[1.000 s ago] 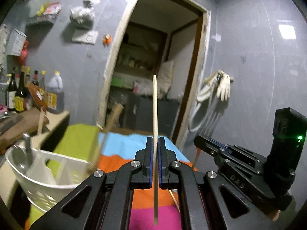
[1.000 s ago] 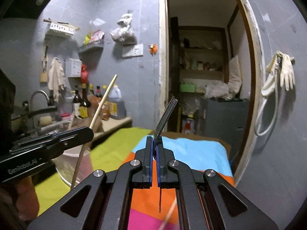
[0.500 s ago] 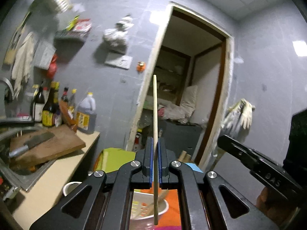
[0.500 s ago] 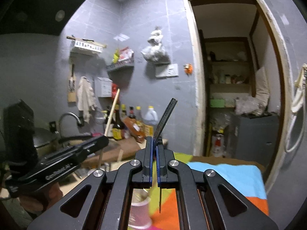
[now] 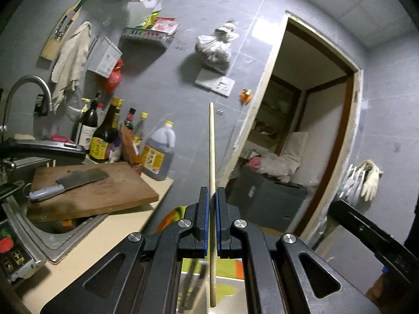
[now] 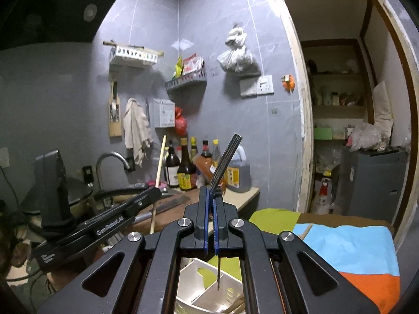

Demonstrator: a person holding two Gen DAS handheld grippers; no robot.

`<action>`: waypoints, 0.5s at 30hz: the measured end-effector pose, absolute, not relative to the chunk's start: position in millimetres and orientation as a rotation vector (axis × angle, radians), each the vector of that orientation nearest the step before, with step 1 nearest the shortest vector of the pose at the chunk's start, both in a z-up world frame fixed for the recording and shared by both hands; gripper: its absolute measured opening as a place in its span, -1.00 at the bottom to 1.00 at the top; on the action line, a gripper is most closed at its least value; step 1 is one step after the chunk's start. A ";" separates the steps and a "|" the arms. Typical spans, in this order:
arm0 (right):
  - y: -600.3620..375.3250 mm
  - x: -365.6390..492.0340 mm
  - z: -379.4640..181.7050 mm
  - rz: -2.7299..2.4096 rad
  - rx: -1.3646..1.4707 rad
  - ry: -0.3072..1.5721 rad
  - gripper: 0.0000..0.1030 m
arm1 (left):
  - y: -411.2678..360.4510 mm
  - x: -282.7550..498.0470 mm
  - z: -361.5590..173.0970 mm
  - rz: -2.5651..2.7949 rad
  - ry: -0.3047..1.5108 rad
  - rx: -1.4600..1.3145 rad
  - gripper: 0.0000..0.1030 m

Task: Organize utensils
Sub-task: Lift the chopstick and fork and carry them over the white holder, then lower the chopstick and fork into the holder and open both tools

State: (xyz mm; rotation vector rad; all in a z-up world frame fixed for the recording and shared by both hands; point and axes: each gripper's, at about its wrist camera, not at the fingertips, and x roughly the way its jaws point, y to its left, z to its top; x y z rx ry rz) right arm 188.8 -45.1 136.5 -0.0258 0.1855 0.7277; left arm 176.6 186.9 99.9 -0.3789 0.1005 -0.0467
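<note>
The left gripper is clenched on a single pale wooden chopstick, which stands upright between the blue-lined pads, its top well above the fingertips and its lower end reaching down past the gripper body. Seen from the right wrist, that same chopstick rises beside the faucet, pinched at the tip of the left tool. The right gripper is closed tight around a metal fork, tines up and leaning slightly to the right, the thin handle end pointing down over a white divided utensil caddy that sits below on the green part of a colourful cloth. Some wooden pieces lie in the caddy's near compartment, too hidden to name. From the left wrist, the right tool shows only as a dark bar at the lower right edge. On the counter to the left a cleaver rests on a wooden cutting board that overhangs the sink, and a row of sauce bottles stands against the grey tiled wall. An open doorway leads to a cluttered storeroom.
</note>
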 end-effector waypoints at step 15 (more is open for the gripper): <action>-38.8 201.1 95.7 0.700 -0.096 0.254 -0.97 | 169.4 192.2 56.1 0.025 0.110 -0.297 -0.96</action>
